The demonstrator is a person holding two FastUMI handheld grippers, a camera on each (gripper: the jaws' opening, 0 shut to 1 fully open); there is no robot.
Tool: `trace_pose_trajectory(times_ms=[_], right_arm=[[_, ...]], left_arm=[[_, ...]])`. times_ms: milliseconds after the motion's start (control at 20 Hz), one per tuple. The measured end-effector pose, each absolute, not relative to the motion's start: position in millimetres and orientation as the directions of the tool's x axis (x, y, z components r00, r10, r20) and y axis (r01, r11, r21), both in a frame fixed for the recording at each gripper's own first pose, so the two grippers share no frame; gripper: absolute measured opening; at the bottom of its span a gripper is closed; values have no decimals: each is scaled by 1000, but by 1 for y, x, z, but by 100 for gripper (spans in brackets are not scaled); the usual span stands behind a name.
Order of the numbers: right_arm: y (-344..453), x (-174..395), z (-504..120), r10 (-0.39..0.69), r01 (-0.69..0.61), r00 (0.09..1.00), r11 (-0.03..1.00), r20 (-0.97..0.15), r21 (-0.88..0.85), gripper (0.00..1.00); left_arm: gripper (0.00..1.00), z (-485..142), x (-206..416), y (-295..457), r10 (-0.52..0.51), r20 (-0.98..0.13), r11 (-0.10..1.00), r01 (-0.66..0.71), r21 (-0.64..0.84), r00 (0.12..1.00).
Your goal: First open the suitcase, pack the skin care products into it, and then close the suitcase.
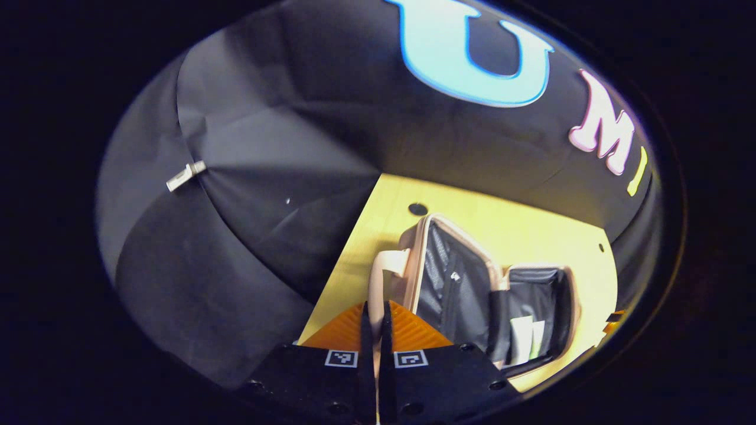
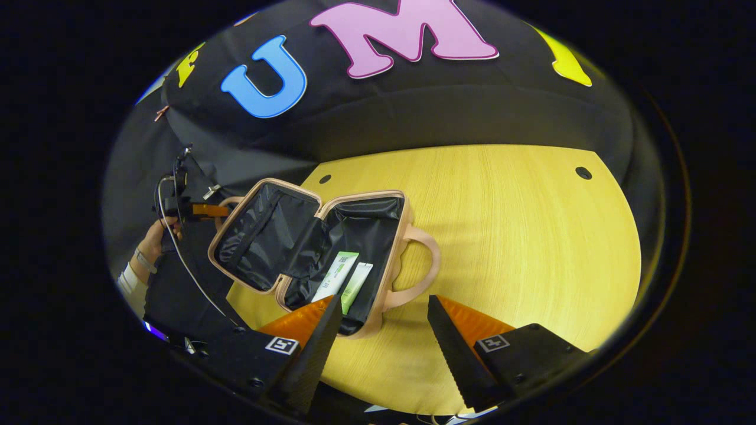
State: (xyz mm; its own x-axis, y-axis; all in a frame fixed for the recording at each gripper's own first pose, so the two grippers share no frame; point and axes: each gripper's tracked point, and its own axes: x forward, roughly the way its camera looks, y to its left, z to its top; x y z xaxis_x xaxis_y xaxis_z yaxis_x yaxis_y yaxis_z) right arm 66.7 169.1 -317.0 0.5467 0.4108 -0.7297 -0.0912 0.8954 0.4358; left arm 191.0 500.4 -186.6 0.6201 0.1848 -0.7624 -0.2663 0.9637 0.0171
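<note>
Already open: pink suitcase, black-lined.

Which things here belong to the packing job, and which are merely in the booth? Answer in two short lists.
Belonging to the job:
- suitcase, lying open
- two skin care tubes, already inside it
- left gripper, fingers together
- right gripper, fingers apart

Merely there:
- wooden table
- clip on the cloth wall

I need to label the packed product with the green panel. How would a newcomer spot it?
On the wooden table lies an open pink suitcase with black lining. Two flat packs lie side by side in its handle-side half; the white and green pack is the wider, nearer the hinge.
</note>
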Motion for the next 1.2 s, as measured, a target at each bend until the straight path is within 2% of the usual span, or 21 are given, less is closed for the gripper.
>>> trace_pose_trajectory(times_ms=[250, 450, 650, 800, 900, 1000, 1050, 1200], right_arm=[[125, 45, -302, 404, -154, 572, 907, -714, 391, 93], [101, 27, -296, 405, -169, 584, 908, -703, 382, 93], [77, 12, -287, 392, -142, 612, 909, -687, 392, 93], [58, -4, -283, 380, -107, 628, 907, -679, 408, 93], [42, -15, -283, 366, -82, 636, 907, -679, 412, 93], [25, -26, -288, 342, -61, 637, 916, -691, 397, 93], [18, -32, -288, 336, -53, 637, 917, -694, 395, 93], [-2, -44, -291, 327, -46, 632, 921, -703, 387, 93]], left_arm=[[7, -112, 204, 383, 67, -655, 995, -97, -9, 753], [8, -88, 210, 258, -143, -609, 988, 72, -140, 780], [7, -131, 214, 143, -294, -665, 953, 161, -255, 687], [8, -197, 225, 80, -330, -723, 944, 214, -251, 607], [9, -251, 224, 53, -352, -789, 936, 181, -303, 504], [10, -297, 227, 48, -325, -850, 945, 105, -311, 414], [10, -306, 230, 47, -303, -866, 953, 121, -278, 397], [10, -307, 228, 47, -206, -887, 971, 197, -134, 414]])
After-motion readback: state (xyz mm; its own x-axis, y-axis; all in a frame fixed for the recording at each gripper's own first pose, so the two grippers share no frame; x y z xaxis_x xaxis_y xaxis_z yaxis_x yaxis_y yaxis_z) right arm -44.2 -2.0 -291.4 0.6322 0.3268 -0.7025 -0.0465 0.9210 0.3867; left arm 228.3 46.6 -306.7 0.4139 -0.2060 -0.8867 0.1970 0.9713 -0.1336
